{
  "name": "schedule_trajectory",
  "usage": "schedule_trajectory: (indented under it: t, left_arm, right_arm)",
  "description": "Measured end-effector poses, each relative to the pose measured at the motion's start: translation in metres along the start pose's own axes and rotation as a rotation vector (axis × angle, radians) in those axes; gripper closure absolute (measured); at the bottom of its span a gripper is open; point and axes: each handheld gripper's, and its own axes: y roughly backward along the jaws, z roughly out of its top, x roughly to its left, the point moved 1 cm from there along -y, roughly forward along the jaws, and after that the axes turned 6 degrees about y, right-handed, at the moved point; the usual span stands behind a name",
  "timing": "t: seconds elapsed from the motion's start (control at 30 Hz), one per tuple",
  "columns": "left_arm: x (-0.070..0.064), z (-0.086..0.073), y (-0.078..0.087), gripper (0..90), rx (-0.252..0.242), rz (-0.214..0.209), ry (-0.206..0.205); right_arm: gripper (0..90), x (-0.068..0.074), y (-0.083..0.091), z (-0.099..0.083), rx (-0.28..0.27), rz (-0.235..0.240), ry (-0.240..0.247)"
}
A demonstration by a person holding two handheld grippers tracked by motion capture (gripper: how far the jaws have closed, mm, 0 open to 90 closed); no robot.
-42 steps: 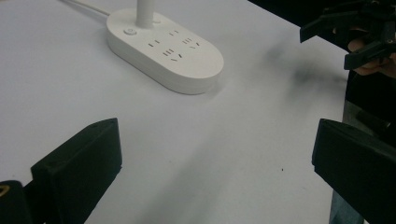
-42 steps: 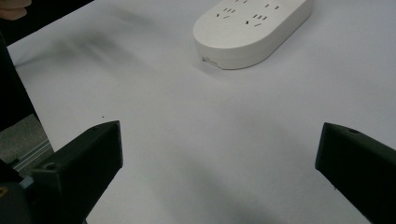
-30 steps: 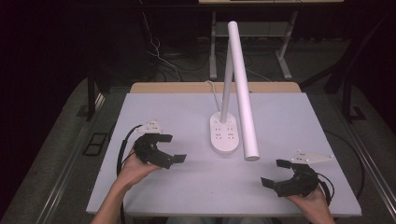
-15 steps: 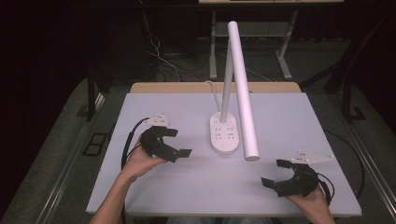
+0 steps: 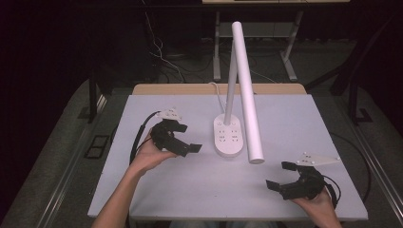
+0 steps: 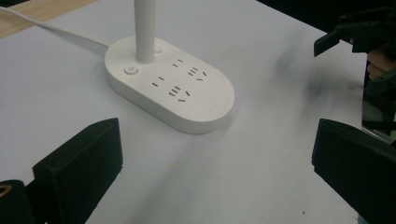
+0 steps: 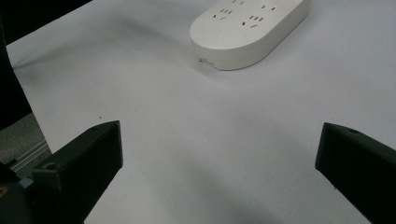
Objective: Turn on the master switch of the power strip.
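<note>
Lamp base (image 5: 229, 138) flat on table (image 5: 285, 118) centre, stem upright, white tube head (image 5: 247, 90) slanting toward the near edge. Left gripper (image 5: 184, 137) held just left of base, jaws wide, gripping nothing. Right gripper (image 5: 280, 176) low at near right corner, well apart from base, jaws wide, also gripping nothing. Cord (image 6: 51, 29) running off base to far edge.

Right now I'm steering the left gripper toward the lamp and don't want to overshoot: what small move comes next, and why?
Probably ease the left gripper forward to the lamp base. Its jaws are open, short of the base, with the button beside the stem.
</note>
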Motion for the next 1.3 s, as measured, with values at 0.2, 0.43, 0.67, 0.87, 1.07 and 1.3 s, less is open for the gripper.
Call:
schedule_trajectory:
  t: [0.2, 0.43, 0.67, 0.87, 1.07, 1.3]
  left_arm:
    - [0.003, 0.006, -0.005, 0.9, 0.007, 0.0, -0.007]
    - [0.007, 0.013, -0.008, 1.1, 0.014, 0.006, -0.008]
    - [0.012, 0.02, -0.012, 1.3, 0.021, 0.011, 0.004]
    - [0.017, 0.028, -0.017, 2.1, 0.033, 0.02, -0.003]
    - [0.021, 0.036, -0.022, 3.2, 0.037, 0.031, -0.002]
    - [0.024, 0.048, -0.028, 4.7, 0.04, 0.043, -0.011]
  right_arm:
    - [0.2, 0.0, -0.001, 0.0, -0.002, 0.001, 0.003]
    - [0.2, 0.0, -0.001, 0.0, 0.0, 0.001, 0.003]
    - [0.1, -0.001, -0.001, 0.0, 0.002, 0.0, 0.004]
    - [0.2, -0.001, -0.001, 0.0, 0.004, -0.001, 0.002]
    - [0.2, -0.001, 0.0, 0.0, 0.002, -0.001, 0.002]
    - [0.2, -0.002, 0.0, -0.001, 0.002, -0.002, 0.003]
